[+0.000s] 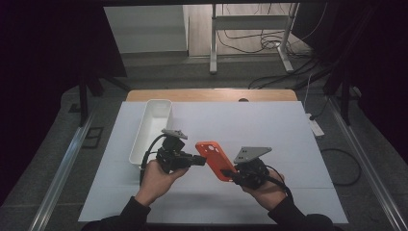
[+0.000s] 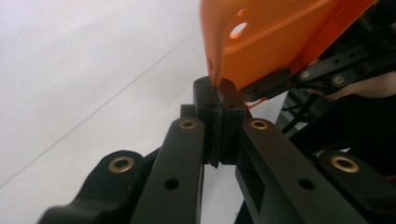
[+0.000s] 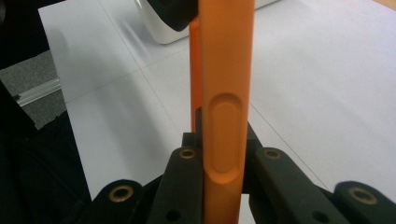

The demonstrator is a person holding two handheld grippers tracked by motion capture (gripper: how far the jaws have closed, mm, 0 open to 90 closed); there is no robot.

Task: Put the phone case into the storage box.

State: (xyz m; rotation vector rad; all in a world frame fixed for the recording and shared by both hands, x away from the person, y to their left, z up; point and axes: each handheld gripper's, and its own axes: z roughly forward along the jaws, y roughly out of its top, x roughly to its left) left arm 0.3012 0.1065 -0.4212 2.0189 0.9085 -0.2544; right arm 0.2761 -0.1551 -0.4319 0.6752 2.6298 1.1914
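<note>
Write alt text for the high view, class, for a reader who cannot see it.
Two hand-held claws grip an orange phone case between them above a white table: the left claw pinches its edge, the right claw its lower end. A white bin sits at the left.

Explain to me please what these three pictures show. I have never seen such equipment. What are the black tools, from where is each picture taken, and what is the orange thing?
A person sits at a table and holds a hand tool in each hand. Each tool is a gripper with two black jaws and carries its own small camera.

The high view looks down from above: the left gripper is on the left, the right gripper on the right. The other two pictures look along each gripper's own jaws.

On the table lies a white sheet, and on it stands a long white tray.

The orange thing is a soft phone case, lifted above the sheet. The right gripper is shut on its side edge, seen close in the right gripper view. The left gripper is shut on the thin rim of its other end.
</note>
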